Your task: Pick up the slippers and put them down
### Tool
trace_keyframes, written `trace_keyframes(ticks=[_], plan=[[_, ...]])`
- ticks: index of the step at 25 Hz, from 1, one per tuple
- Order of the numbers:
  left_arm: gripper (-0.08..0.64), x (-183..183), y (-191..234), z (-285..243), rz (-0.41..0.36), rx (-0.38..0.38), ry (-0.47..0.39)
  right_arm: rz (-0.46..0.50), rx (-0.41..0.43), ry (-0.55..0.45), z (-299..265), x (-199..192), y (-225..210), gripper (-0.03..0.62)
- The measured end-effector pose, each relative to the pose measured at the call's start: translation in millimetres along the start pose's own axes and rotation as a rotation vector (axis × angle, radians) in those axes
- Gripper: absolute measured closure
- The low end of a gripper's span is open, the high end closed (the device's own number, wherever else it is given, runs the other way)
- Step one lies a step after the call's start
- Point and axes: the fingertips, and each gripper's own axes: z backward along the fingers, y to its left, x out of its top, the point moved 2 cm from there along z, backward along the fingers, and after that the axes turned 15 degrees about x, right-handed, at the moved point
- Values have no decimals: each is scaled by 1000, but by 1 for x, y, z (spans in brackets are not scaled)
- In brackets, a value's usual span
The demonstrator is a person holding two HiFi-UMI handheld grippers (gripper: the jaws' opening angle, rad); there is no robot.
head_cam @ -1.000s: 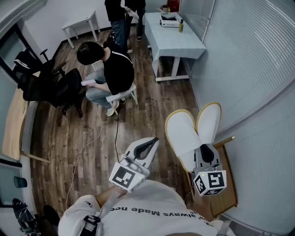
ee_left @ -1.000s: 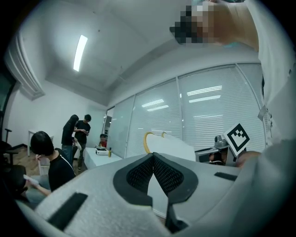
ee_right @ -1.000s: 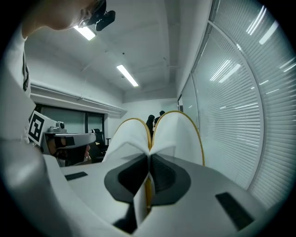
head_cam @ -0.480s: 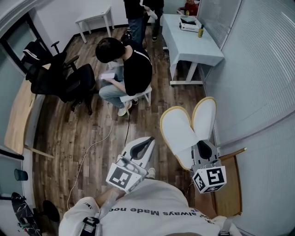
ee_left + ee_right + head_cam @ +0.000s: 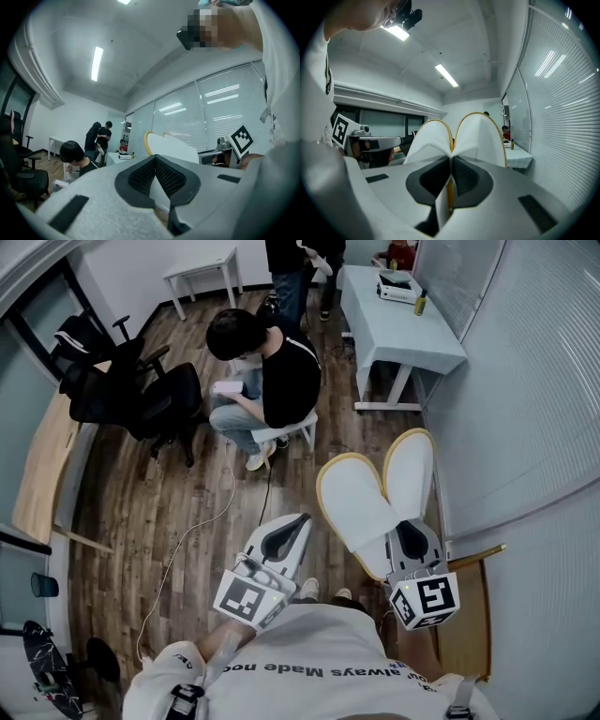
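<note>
Head view: the right gripper (image 5: 406,526) clamped the paired slippers (image 5: 370,493) at one end, and they fanned out ahead of it. The left gripper (image 5: 298,521), beside it, was closed on nothing. A seated person (image 5: 281,371) sat ahead.
Left gripper view: jaw tips met, empty.
Right gripper view: the slippers blocked the view ahead, with a table (image 5: 520,157) beyond at right.

Left gripper (image 5: 298,521): held out level at the near left, in front of the torso, jaws closed tip to tip with nothing between them. Right gripper (image 5: 409,532): held out at the near right, jaws clamped on the slippers (image 5: 361,507).
</note>
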Motion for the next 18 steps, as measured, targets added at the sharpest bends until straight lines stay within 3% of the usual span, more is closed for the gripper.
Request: trace_keyframes(ticks=[7, 18], plan=[[549, 9, -14, -7, 8, 39, -11, 3, 11, -2, 11, 8, -19, 571], [549, 9, -35, -25, 12, 28, -26, 2, 5, 1, 26, 6, -42, 571]])
